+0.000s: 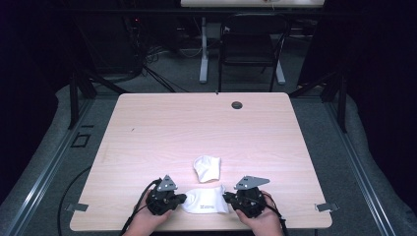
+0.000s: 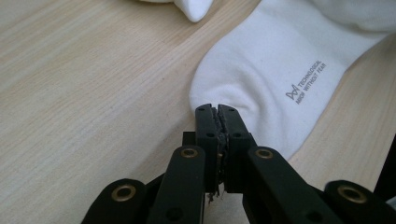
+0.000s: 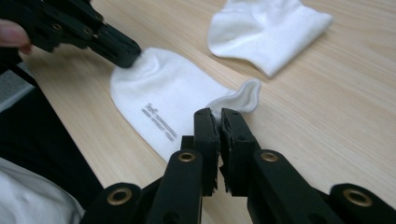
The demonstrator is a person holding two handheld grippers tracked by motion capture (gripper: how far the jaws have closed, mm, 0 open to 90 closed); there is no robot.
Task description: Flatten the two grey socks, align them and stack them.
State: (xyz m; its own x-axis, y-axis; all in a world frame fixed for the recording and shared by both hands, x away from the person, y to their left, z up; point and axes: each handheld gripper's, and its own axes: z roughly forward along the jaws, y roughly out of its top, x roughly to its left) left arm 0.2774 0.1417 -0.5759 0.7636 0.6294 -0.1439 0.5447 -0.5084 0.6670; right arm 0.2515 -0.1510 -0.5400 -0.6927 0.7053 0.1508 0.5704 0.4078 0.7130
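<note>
Sock (image 1: 205,201) with grey printed lettering lies flat near the front edge of the table (image 1: 162,128), stretched between the two grippers. Left gripper (image 1: 178,200) has its jaws closed on the rounded toe end; in the left gripper view the jaws (image 2: 217,112) meet with only a sliver of white fabric between them. Right gripper (image 1: 228,198) pinches the opposite, open end, where the right gripper view shows the cuff lifted into a small curl just above the closed jaws (image 3: 218,116). A second sock (image 1: 207,168), already folded over, rests just behind the first, apart from it.

The step in hand appears to be folding or carrying the held sock. To do it well, both pinches should probably stay firm while the hands move together at the same height, so the fabric remains taut without being dragged across the wood. The right grip looks shallow, holding only the cuff's edge, so a slow lift would lessen the chance of slipping. Keeping the cloth clear of the folded sock avoids disturbing it.
</note>
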